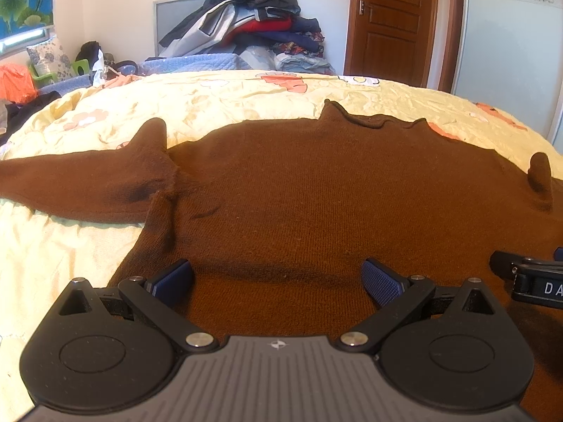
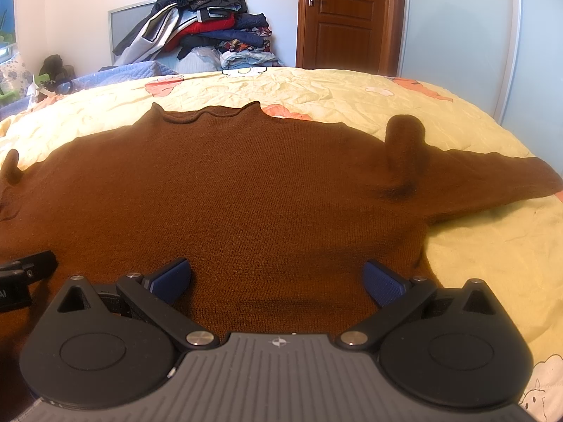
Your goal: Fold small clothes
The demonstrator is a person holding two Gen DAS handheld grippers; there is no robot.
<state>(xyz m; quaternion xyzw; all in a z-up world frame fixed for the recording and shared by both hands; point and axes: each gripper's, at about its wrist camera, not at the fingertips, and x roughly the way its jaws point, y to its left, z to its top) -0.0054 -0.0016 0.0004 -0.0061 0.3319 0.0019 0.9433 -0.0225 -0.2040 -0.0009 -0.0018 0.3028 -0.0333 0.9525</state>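
Your left gripper (image 1: 278, 281) sits low over the near hem area of the brown sweater (image 1: 299, 193), its blue pads (image 1: 174, 281) spread wide apart with nothing between them but the knit below; whether they touch the fabric you cannot tell from this view. Your right gripper (image 2: 278, 281) is in the same state, released, jaws wide, hovering over the sweater's lower right part, close to where the side edge meets the yellow bedcover (image 2: 492, 263). The two tools are near each other: the tip of the right one shows at the right edge of the left wrist view, and the left one peeks in at the left edge of the right wrist view. Ahead of you the sweater lies flat, spread on the bed, collar (image 2: 207, 114) on the far side. Its left sleeve (image 1: 70, 183) stretches straight out to the left, with a bunched ridge of fabric near the armpit; its right sleeve (image 2: 492, 179) runs out to the right, and a small hump of knit (image 2: 404, 140) stands up by that shoulder. Beyond the bed, a pile of clothes (image 1: 253, 21) leans against the far wall, and a wooden door (image 1: 390, 17) stands to its right, beside a pale frosted panel (image 2: 457, 28).
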